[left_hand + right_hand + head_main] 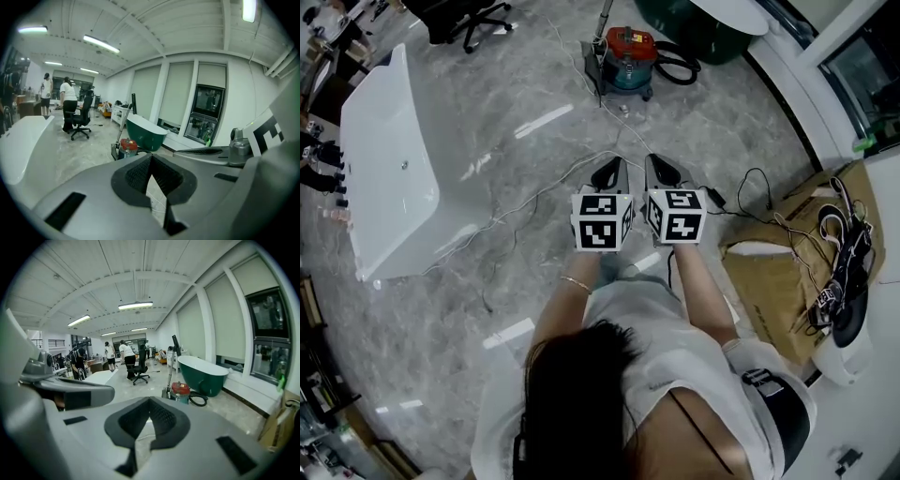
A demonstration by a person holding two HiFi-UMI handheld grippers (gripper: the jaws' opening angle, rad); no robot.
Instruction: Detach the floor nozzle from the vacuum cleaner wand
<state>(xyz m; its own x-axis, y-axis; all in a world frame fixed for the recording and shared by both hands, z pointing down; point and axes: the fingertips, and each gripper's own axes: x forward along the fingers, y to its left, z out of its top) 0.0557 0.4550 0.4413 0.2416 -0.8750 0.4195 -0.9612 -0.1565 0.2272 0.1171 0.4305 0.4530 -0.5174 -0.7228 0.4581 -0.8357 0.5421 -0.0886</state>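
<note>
white bathtub (389, 178) on grey marble floor (516, 84) at left. green bathtub (202, 374) by the windows. black office chair (80, 119) beyond, people (69, 96) standing near it. thin white cable (525, 202) across floor. cardboard (773, 281) with tangled cords (839, 253) at right. long ceiling lights (135, 305) lit overhead.

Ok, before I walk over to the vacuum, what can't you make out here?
Wand: top cut off by head view's upper edge.
Floor nozzle and its joint: too small, far off, in every view.
Vacuum cleaner base: hidden behind the left gripper in its own view.
</note>
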